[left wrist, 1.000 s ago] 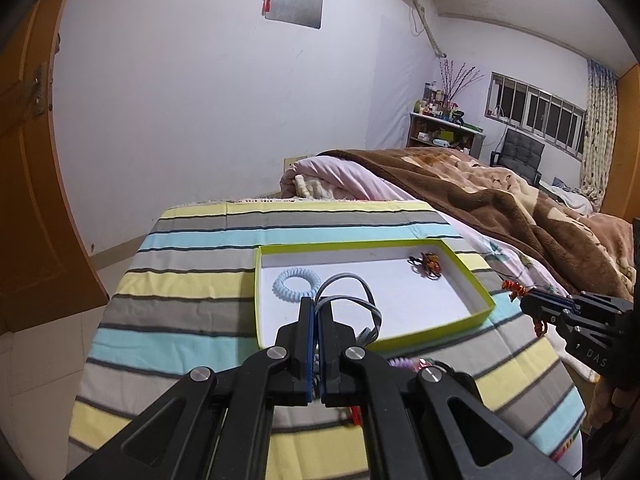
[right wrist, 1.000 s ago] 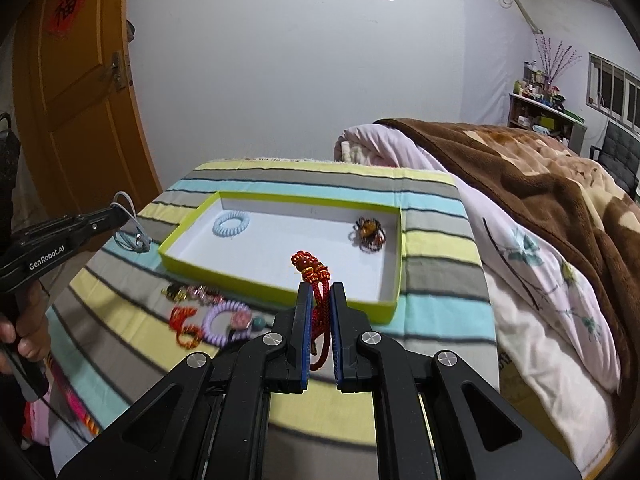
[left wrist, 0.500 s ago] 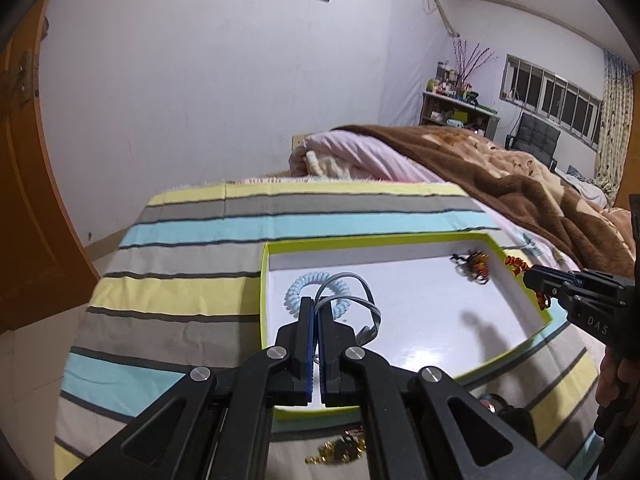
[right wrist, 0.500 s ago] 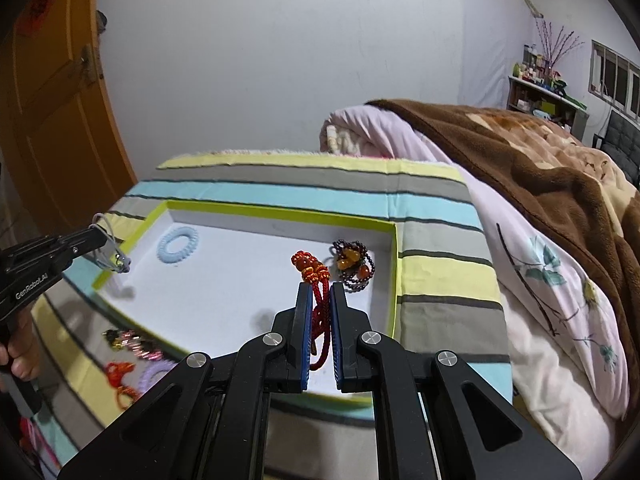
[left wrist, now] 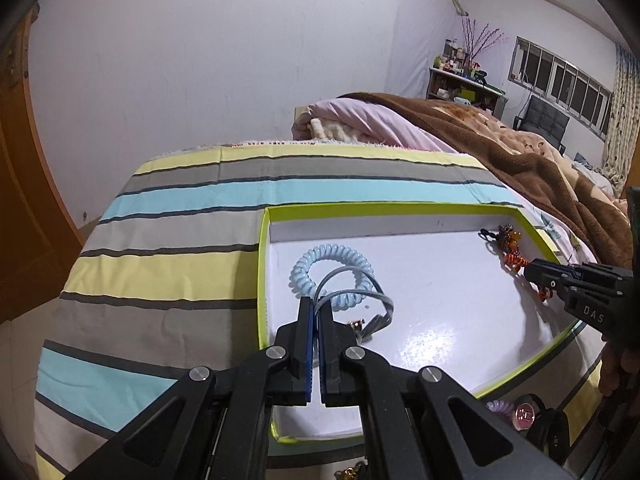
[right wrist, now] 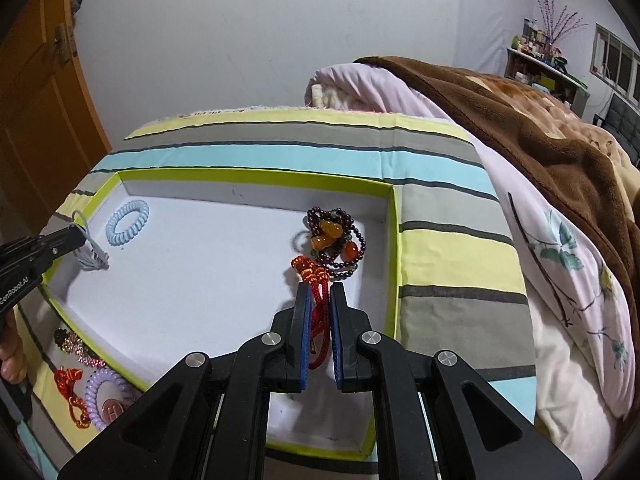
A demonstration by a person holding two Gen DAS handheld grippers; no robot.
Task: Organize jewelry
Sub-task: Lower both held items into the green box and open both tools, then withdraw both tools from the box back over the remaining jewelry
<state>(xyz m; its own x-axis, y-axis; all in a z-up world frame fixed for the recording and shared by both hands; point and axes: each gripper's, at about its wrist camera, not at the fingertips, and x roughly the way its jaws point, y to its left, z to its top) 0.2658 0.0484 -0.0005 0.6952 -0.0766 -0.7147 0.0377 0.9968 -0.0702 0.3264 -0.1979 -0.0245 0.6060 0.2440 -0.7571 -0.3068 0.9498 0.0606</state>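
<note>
The landmark is a shallow white box tray with a lime-green rim [right wrist: 394,248], lying on a bench covered with a cloth striped in yellow, grey and pale blue [right wrist: 452,240]. Outside the tray's near-left edge, on the cloth, lie a sparkly pink-and-gold clip [right wrist: 76,350], a red knotted cord [right wrist: 70,384] and a lilac spiral hair tie with a pink round charm [right wrist: 106,398]. Over the tray's left part, the left gripper [left wrist: 315,305] is clamped on a grey loop of cord [left wrist: 360,296], whose lower end touches the tray floor. Just beyond it, inside the tray near the far-left corner, rests a pale blue spiral hair tie [right wrist: 127,222]. Toward the tray's right side, the right gripper [right wrist: 320,292] pinches a red braided cord with gold-banded knots [right wrist: 314,276], its knotted end hanging just above or on the tray floor; I cannot tell which. Touching that knot, by the tray's far-right corner, lies a dark garnet bead bracelet with amber gourd-shaped beads [right wrist: 334,240]. Right of the bench is a bed with a brown blanket [right wrist: 540,120].
</note>
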